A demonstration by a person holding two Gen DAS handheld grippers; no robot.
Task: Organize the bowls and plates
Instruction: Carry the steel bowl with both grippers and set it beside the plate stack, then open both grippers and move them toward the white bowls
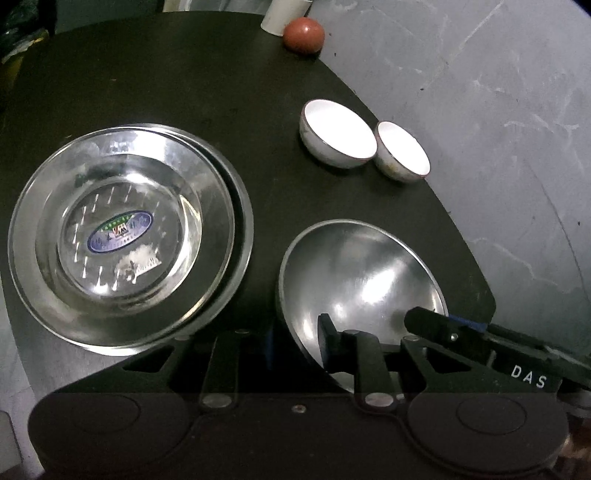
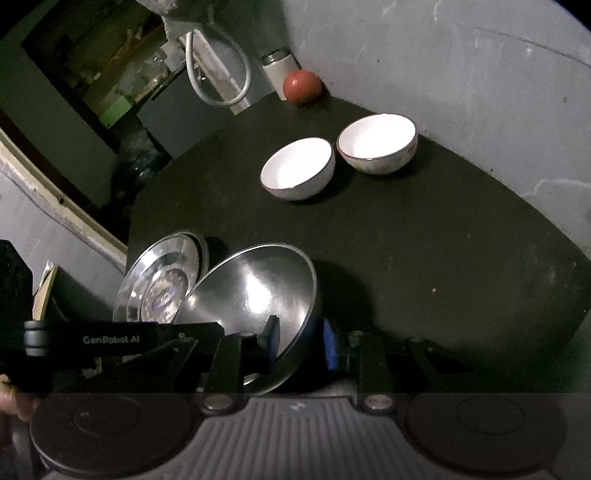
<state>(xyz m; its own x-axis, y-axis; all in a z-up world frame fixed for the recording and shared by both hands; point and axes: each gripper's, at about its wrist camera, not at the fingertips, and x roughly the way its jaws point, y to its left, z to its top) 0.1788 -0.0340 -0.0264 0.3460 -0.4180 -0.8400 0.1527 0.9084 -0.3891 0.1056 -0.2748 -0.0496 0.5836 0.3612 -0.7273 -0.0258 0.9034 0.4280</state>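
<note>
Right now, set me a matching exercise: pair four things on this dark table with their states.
Things:
1. plain shiny steel bowl
2. flat steel plates with the blue oval sticker
3. two white ceramic bowls
4. red round ball

States:
A. upright, side by side near the table's edge
B. tilted, rim between fingers
C. at the far edge beside a white cylinder
D. stacked, lying flat

Pairs: 1-B, 2-D, 3-A, 4-C
</note>
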